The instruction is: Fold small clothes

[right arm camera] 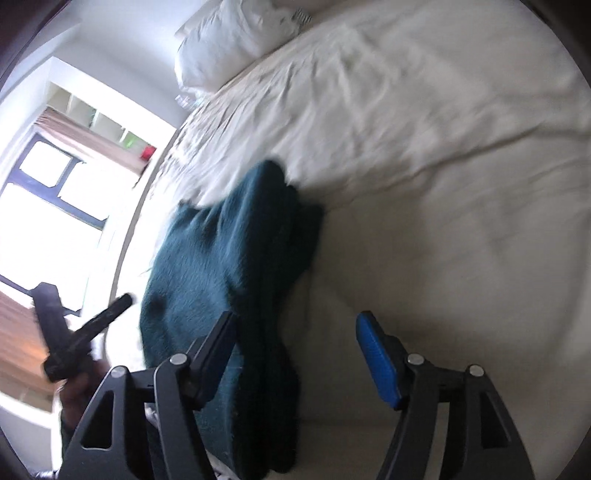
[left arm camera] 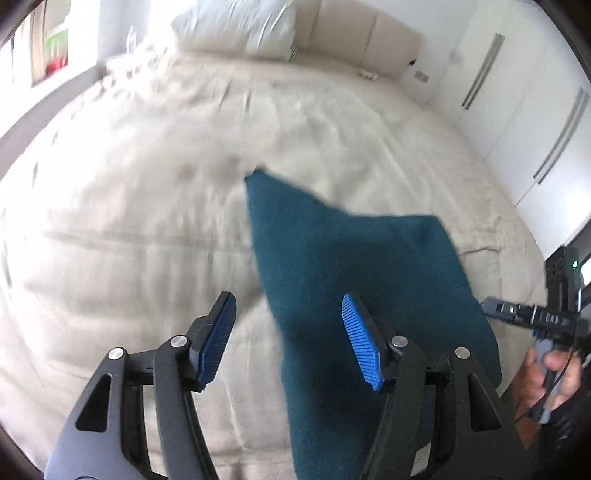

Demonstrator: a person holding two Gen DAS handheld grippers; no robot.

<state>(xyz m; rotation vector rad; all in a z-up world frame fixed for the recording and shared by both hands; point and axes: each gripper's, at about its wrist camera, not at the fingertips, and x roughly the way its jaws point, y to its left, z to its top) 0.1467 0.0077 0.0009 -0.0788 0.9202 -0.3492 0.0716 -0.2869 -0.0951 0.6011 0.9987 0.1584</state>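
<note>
Below, fuzzy teal cloth (left arm camera: 354, 266) rumpled on creased cream sheet (left arm camera: 129, 206); both claws (left arm camera: 290, 341) (right arm camera: 295, 354) agape, gripping nothing.

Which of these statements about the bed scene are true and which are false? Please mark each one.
1. A dark teal cloth lies on the bed. True.
2. The left gripper is shut on the cloth. False: its jaws stand apart and the pads press on nothing.
3. The right gripper is open. True.
4. The bed cover is dark red. False: it is a pale cream colour.
5. A white pillow lies at the far end of the bed. True.
</note>
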